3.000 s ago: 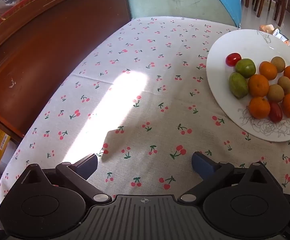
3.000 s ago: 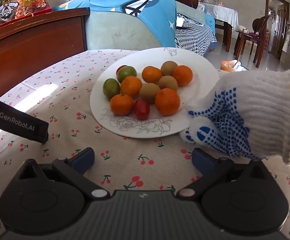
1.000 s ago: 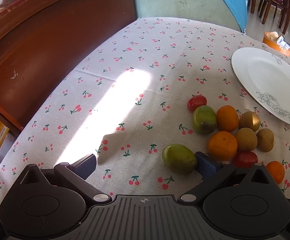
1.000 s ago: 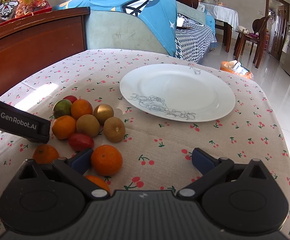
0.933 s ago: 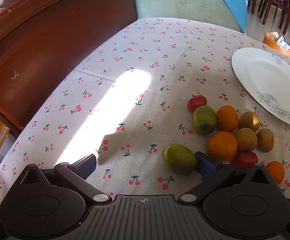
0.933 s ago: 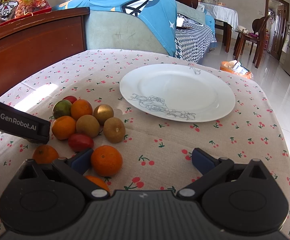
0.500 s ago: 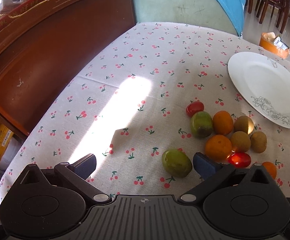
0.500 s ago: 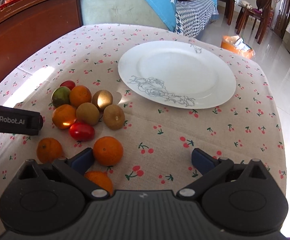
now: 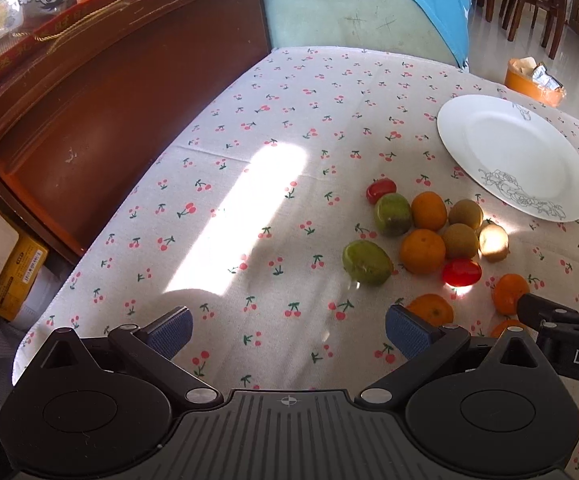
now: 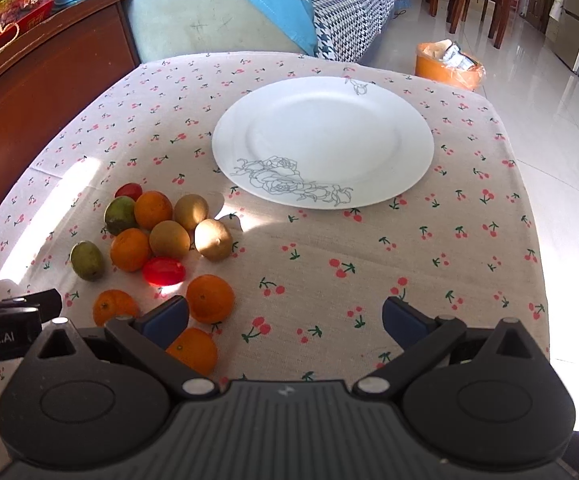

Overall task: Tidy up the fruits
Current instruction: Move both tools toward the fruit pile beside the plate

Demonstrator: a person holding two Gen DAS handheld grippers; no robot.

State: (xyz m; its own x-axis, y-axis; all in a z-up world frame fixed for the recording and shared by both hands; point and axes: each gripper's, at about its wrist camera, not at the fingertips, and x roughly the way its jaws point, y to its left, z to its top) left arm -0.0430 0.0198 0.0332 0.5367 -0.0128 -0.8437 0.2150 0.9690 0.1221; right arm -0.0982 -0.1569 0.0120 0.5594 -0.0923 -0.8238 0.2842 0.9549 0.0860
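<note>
while both tongs (image 9: 287, 330) (image 10: 285, 316) gape empty, only the right view shows the whole plate (image 10: 321, 140).

Bright daylight streaks across the tabletop (image 9: 249, 216) ahead of the jaws, with glare blowing out one kiwi (image 10: 212, 239). Fisheye curvature bends the edges; focus stays sharp.

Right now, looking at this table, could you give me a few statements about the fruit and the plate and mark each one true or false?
1. The white plate holds no fruit. True.
2. The right gripper is clamped on an orange. False: its fingers are spread, holding nothing.
3. Three kiwis lie in the pile. True.
4. All the fruit is orange. False: green fruits and red tomatoes lie there too.
5. The left gripper is open. True.
</note>
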